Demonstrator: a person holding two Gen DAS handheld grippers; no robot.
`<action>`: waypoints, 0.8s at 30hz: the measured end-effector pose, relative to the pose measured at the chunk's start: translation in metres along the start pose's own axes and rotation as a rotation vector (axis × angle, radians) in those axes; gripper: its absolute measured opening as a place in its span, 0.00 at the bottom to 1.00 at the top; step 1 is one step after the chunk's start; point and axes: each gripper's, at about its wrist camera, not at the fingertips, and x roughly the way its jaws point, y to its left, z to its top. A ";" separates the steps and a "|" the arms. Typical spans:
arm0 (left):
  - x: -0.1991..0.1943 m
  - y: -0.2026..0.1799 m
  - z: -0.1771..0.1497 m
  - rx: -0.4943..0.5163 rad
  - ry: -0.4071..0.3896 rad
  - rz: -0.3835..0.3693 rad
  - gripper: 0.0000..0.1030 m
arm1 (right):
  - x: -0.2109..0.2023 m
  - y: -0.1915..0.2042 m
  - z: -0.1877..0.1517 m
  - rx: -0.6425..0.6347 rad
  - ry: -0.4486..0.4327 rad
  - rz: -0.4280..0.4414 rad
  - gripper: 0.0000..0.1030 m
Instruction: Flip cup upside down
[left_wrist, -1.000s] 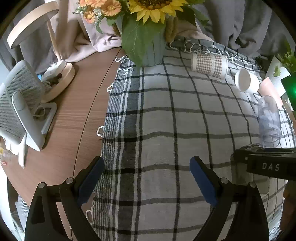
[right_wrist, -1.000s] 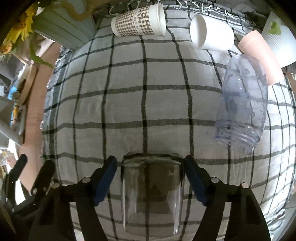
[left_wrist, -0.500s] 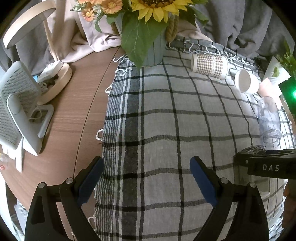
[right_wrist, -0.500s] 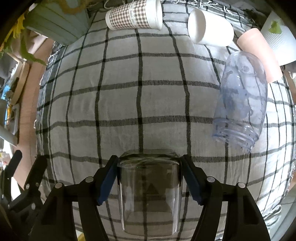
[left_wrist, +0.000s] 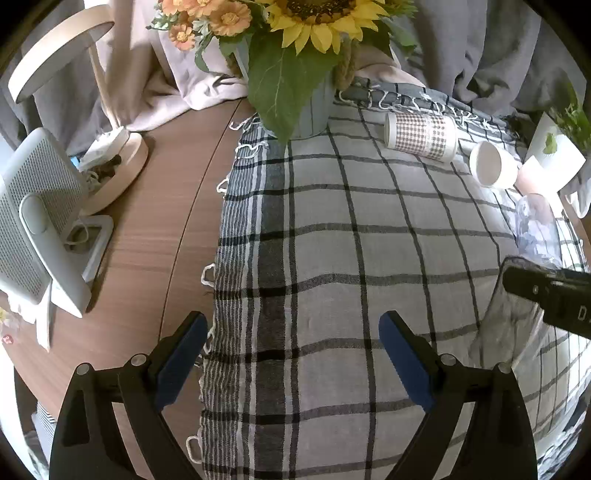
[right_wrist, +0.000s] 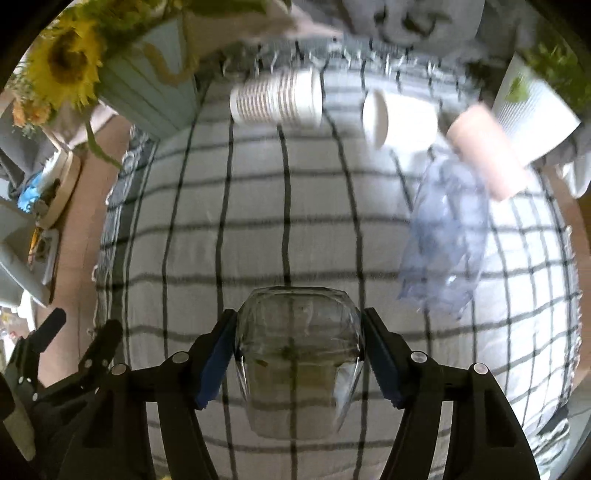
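Note:
A clear glass cup (right_wrist: 297, 365) sits between the blue pads of my right gripper (right_wrist: 297, 354), which is shut on it and holds it above the checked cloth (right_wrist: 258, 221). The cup looks tilted, its far end pointing away from me. The same cup (left_wrist: 506, 317) shows at the right edge of the left wrist view, under the black body of the right gripper (left_wrist: 546, 295). My left gripper (left_wrist: 291, 354) is open and empty over the cloth's left part (left_wrist: 332, 258).
Lying on the cloth at the back are a checked paper cup (right_wrist: 277, 98), a white cup (right_wrist: 399, 116), a pink cup (right_wrist: 484, 155) and a clear bluish plastic cup (right_wrist: 443, 236). A sunflower vase (left_wrist: 306, 74) stands at the back left. A fan (left_wrist: 40, 221) and lamp base (left_wrist: 110, 166) stand on the wooden table.
My right gripper has closed on the glass cup, lifted it off the cloth and started tilting it; the right view is blurred by motion. The left gripper has barely moved.

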 end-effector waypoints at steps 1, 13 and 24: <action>0.000 0.000 0.000 0.001 -0.001 0.000 0.92 | -0.001 0.002 0.004 0.000 -0.017 -0.003 0.65; -0.003 0.002 -0.003 0.006 -0.007 0.024 0.92 | -0.003 0.014 -0.010 -0.046 -0.161 -0.021 0.65; -0.012 -0.005 -0.007 0.020 -0.023 0.030 0.92 | -0.011 0.012 -0.038 -0.037 -0.149 0.000 0.65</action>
